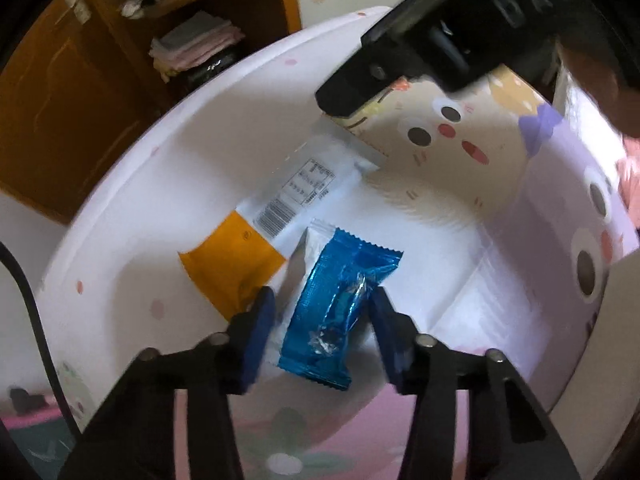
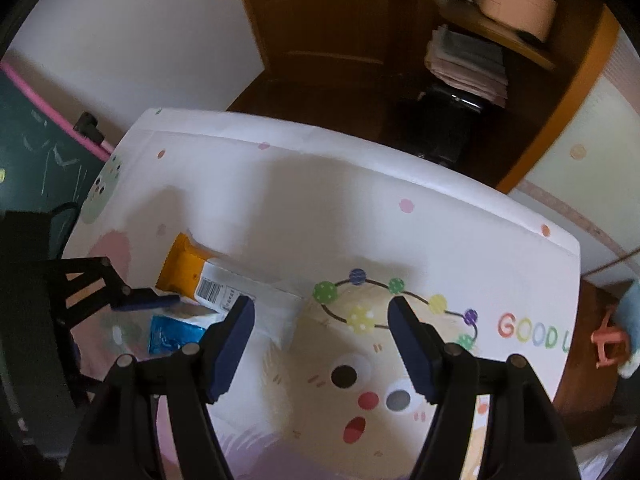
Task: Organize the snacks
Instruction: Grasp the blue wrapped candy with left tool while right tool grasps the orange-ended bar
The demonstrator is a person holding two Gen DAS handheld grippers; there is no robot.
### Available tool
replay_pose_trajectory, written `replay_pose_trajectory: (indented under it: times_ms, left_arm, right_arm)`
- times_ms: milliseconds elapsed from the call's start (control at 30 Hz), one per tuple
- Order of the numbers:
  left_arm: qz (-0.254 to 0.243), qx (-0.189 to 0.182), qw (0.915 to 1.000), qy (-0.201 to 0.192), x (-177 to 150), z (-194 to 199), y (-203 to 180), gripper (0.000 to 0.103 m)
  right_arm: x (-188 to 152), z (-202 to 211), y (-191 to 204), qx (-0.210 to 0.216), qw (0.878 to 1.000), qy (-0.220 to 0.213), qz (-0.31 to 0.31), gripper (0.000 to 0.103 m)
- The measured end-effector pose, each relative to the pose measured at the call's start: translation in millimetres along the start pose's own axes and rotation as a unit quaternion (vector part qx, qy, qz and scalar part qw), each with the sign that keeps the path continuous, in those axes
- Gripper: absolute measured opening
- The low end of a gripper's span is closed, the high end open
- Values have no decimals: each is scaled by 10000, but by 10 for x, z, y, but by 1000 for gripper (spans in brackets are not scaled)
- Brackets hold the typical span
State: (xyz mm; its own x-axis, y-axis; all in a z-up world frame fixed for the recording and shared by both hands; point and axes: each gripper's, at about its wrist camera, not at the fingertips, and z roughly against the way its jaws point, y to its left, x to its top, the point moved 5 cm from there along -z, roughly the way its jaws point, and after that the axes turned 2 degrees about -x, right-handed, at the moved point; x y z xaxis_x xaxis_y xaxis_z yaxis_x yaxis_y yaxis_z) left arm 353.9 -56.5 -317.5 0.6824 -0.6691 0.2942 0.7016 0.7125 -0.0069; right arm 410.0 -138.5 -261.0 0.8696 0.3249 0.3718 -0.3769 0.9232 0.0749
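A shiny blue foil snack packet (image 1: 340, 304) lies on the white cartoon-printed desk (image 1: 440, 208), partly over a long white-and-orange flat wrapper (image 1: 276, 216). The left gripper (image 1: 322, 312) points down over it, its fingers (image 1: 256, 328) straddling the blue packet without visibly pressing it. To the packet's right, the right gripper (image 2: 322, 344) hovers over the printed chick face (image 2: 360, 392), fingers spread and holding nothing.

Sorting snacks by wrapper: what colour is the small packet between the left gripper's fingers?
Shiny blue foil packet, clearest in the left wrist view.
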Motion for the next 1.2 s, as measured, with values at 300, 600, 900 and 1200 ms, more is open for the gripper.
replay_pose_trajectory:
  times_ms: [300, 600, 900, 1200]
  left_arm:
    - [1207, -396, 9919, -24, -290, 102, 194, 31]
    - [2285, -265, 9729, 234, -533, 161, 443, 29]
    - [2775, -100, 9605, 208, -522, 233, 406, 28]
    - [2701, 166, 9627, -11, -497, 776, 350, 27]
  right_arm:
    - [21, -149, 403, 7, 9917, -80, 1282, 69]
    - [-8, -465, 740, -189, 9767, 183, 2130, 69]
    - [1, -432, 794, 3, 9769, 456, 2088, 33]
    - [-176, 68, 645, 238, 9912, 253, 1277, 32]
